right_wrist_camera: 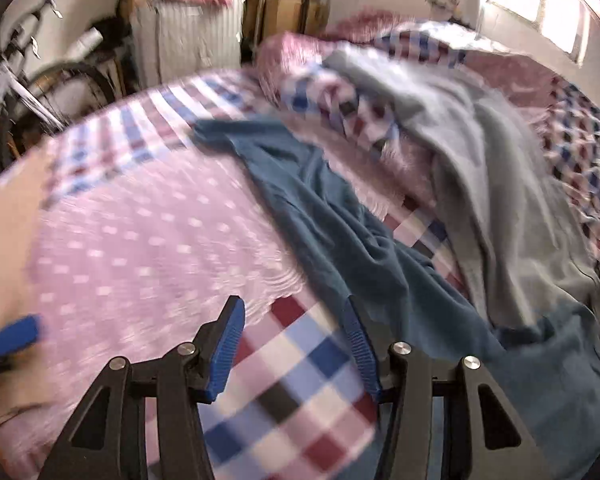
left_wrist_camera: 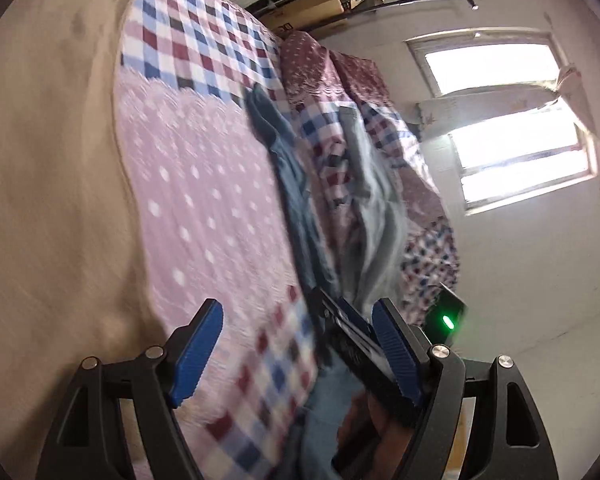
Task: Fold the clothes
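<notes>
A dark blue garment lies crumpled in a long strip across the bed, and the left wrist view shows the same blue garment. Beside it a grey garment is spread in loose folds; it shows as the grey garment in the left wrist view. My right gripper is open over the checked blanket, its right finger against the blue garment's near edge. My left gripper is open above the blanket, holding nothing. One of its blue pads shows at the far left of the right wrist view.
The bed wears a pink dotted and checked blanket, bunched up between the garments. A bicycle, a white cabinet and cardboard boxes stand behind it. A bright window is in the white wall. Both views are motion-blurred.
</notes>
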Available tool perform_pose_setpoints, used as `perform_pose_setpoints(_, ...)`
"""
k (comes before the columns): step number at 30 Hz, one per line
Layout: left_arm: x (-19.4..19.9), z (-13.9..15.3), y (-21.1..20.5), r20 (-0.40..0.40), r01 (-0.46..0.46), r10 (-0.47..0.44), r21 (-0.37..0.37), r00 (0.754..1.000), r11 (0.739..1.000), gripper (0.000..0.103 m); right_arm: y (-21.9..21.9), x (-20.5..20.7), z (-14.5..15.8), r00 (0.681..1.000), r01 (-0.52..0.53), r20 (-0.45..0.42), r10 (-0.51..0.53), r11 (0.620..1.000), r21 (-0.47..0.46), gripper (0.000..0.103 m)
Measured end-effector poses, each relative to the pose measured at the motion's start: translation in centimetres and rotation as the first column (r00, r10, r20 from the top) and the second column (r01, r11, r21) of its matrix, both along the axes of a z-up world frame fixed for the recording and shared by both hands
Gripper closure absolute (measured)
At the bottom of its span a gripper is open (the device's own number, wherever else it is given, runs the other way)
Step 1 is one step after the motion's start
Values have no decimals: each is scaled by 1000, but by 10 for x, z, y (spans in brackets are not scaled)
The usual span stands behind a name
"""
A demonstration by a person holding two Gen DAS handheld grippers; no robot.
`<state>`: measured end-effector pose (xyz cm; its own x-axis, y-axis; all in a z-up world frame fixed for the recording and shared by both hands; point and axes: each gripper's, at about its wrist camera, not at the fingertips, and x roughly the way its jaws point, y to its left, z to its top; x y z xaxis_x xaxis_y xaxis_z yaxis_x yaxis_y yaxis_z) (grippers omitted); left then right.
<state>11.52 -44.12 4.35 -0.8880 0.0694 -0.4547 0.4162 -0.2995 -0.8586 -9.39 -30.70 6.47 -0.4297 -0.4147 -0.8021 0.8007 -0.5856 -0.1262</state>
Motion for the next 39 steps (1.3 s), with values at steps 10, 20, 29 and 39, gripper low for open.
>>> perform_pose_setpoints(10, -13, -7, 0, 52, 47, -46, -9, 998, 999, 22, -45, -39, -36, 999, 20, -52, -15, 995, 94, 103)
perform_pose_setpoints(20, -18, -7, 16, 53, 60, -60, 4, 997, 998, 22, 120, -36, 56, 944, 305, -48, -327, 917, -258, 102)
perform_pose_setpoints(29, -19, -5, 21, 48, 58, -58, -2, 997, 998, 22, 171, -26, 53, 904, 424, 6, -428, 895, -142, 53)
perform_pose_setpoints(39, 4, -9, -1, 50, -76, 74, 35, 996, 997, 22, -20, 0, 7, 1000, -21, 7, 21, 998, -64, 48)
